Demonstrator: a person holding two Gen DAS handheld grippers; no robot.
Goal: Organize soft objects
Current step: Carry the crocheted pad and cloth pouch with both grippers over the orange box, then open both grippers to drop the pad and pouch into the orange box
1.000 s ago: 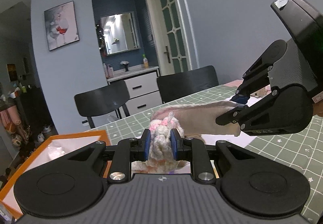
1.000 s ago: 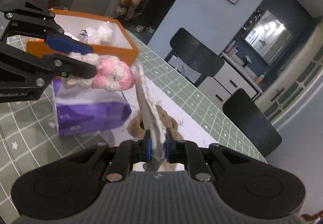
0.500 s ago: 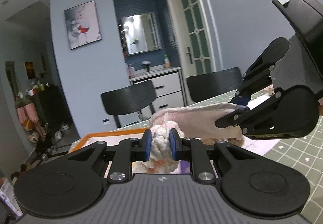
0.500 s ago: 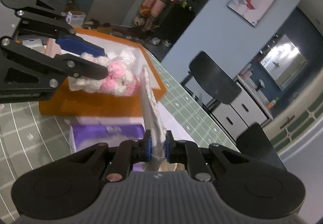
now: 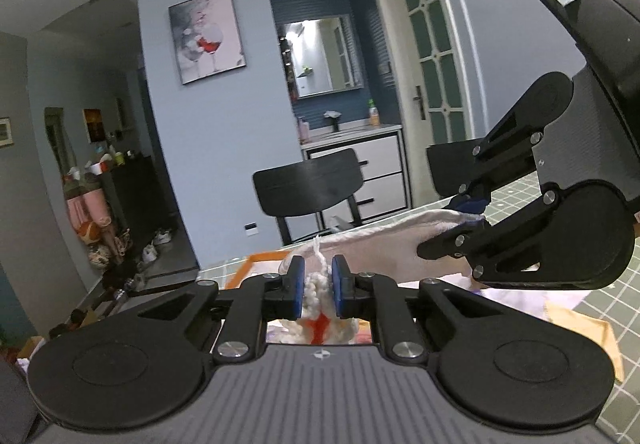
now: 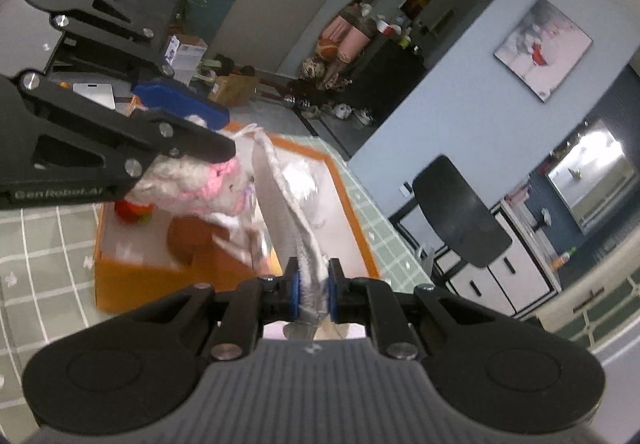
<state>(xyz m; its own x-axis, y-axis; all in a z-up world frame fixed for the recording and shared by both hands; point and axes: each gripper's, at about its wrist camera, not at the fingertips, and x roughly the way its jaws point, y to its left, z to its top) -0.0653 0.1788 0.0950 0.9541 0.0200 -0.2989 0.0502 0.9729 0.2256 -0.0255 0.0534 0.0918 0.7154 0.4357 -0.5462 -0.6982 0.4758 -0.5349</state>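
Both grippers have moved over to the orange box (image 6: 224, 268) since a second ago; back then they hung over the purple tissue pack and the brown thing on the green checked table (image 6: 48, 236). Now the box sits right under them.

From the right wrist view, the left gripper (image 6: 224, 132) comes in from the left and pinches a fluffy white and pink knitted toy (image 6: 200, 184). The toy hangs over the open box, with a small red thing (image 6: 132, 214) and a round brown thing (image 6: 188, 238) lying inside, plus some white crinkly stuff that is too blurry to name. Only this view shows the inside of the box.

From the left wrist view, you see just a thin orange edge of the box (image 5: 264, 257) behind the blue pads. The left gripper (image 5: 318, 286) squeezes the white yarn of the toy (image 5: 316, 288) between its pads, and its jaws have just been closing tighter on it. Only this view shows the right gripper (image 5: 472, 220) from the side, holding a long pale cloth (image 5: 384, 244) that reaches across toward the toy.

In its own view, the right gripper (image 6: 312, 290) is clamped on that pale cloth (image 6: 280, 204), which sticks up and away from the pads. Its grip looks the same as before.

A black chair (image 5: 310, 184) stands behind the table.
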